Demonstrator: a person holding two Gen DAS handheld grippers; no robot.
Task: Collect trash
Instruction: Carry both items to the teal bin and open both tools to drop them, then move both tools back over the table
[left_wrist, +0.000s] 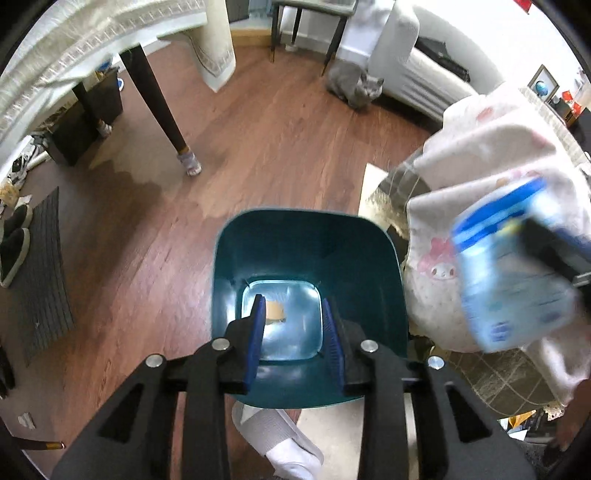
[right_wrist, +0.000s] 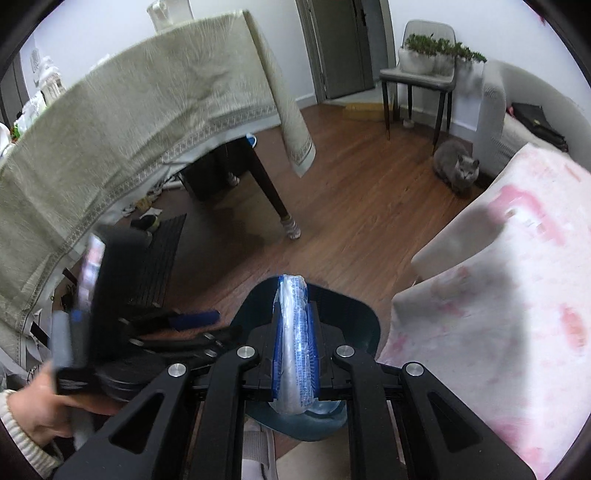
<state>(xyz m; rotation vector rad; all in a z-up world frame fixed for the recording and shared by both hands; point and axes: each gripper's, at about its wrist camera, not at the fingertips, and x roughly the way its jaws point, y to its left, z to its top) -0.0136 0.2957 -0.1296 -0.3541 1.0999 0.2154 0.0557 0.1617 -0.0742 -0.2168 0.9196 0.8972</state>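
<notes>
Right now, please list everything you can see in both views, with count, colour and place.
trash bin: 1, teal, on the floor below both grippers
cardboard scrap: 1, brown, at the bin's bottom
plastic wrapper: 1, blue and clear, clamped in the right gripper above the bin
cat: 1, grey, crouched on the floor by the sofa
table: 1, dark legs, beige tablecloth, at left
chair: 1, grey, by the far wall
potted plants: green, count unclear, on the chair
blanket: 1, white and pink, at right
mat: 1, dark, floor at left
left gripper: black, blue pads, open over the bin
right gripper: black, blue pads, shut
</notes>
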